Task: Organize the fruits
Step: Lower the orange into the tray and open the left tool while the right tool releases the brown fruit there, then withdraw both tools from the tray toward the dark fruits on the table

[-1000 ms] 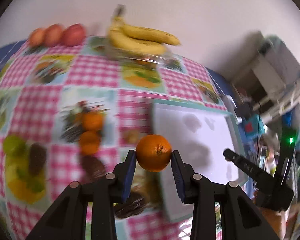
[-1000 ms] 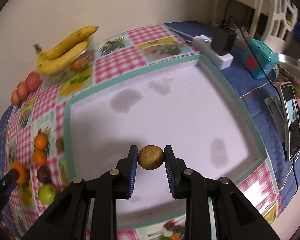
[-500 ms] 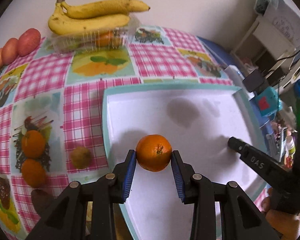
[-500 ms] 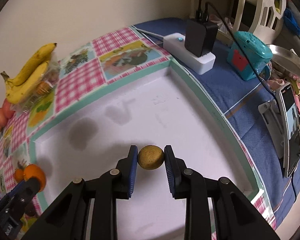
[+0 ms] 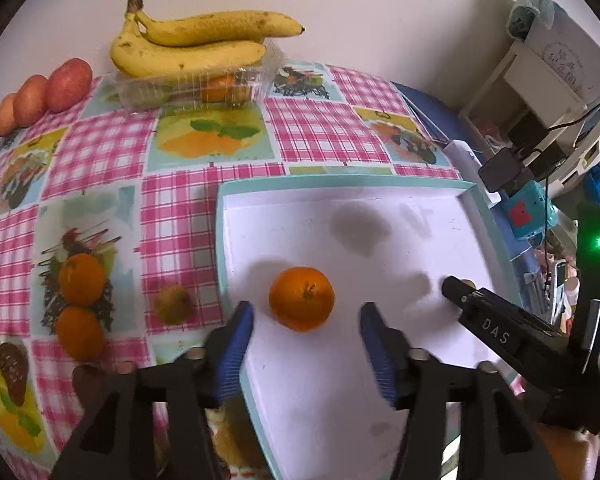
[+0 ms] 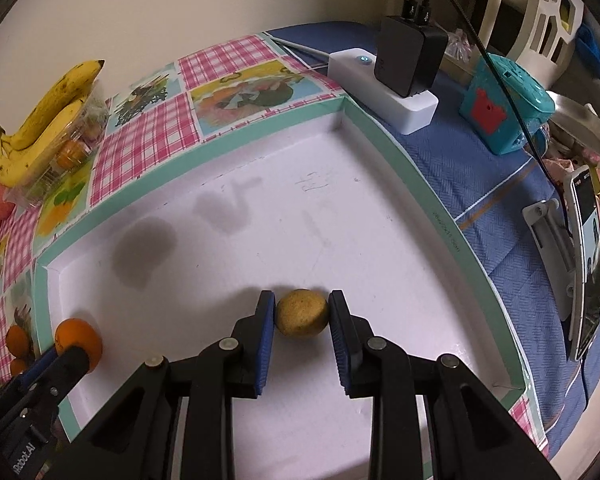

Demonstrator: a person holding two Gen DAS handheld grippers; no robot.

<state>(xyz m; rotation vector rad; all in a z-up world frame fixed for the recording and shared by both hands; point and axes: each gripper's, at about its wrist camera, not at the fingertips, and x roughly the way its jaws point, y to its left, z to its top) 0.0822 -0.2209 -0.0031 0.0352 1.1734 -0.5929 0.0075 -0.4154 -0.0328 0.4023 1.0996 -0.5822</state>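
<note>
Left wrist view showed the left gripper [image 5: 306, 316] just opened, orange [image 5: 301, 298] loose between its jaws on the tray [image 5: 476, 200]; right gripper [image 6: 302, 316] clamped a brownish fruit [image 6: 302, 312].

Wide bare white floor across the far half of the tray [image 6: 412, 184], open to a gripper from above. Blocked nearer in by the orange [image 5: 301, 298] and the brown fruit [image 6: 302, 312], well apart. Low teal rim all round. Beyond the far right corner, power strip [image 6: 384, 88] with black charger [image 6: 414, 56] and trailing cable. Banana box [image 5: 192, 84] well clear on the tablecloth [image 5: 172, 208].
</note>
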